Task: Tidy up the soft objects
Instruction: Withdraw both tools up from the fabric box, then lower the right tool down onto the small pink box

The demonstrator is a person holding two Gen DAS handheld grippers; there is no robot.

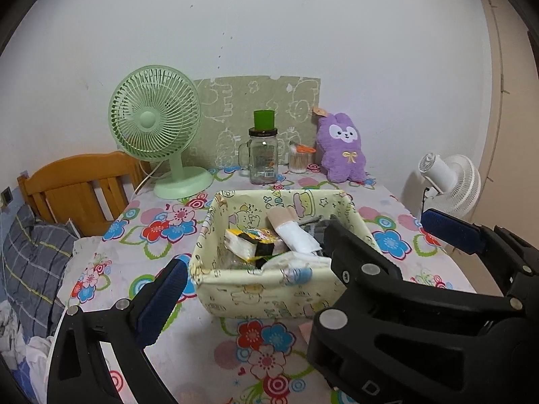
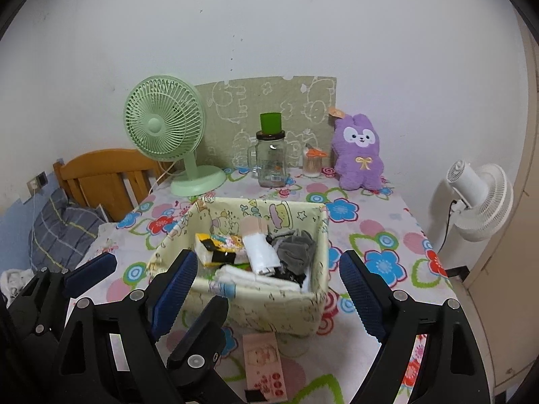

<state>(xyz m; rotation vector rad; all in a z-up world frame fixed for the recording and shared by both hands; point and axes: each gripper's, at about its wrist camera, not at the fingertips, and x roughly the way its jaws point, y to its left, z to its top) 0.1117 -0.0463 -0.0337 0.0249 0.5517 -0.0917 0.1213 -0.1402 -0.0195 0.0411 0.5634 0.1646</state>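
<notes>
Both the left gripper [image 1: 256, 252] and the right gripper [image 2: 269, 276] stand apart and empty, near the fabric basket [image 2: 269, 309] mid-desk. It already holds soft things; the purple plush [image 2: 359, 155] sits far right, likely the next reach

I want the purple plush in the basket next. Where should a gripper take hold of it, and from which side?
Probably the plush's body, just below the bow, coming from the front with fingers spread left and right. It sits upright against the wall, so the back is closed off; the cotton swab jar crowds its left side, so approach slightly from the right.
</notes>
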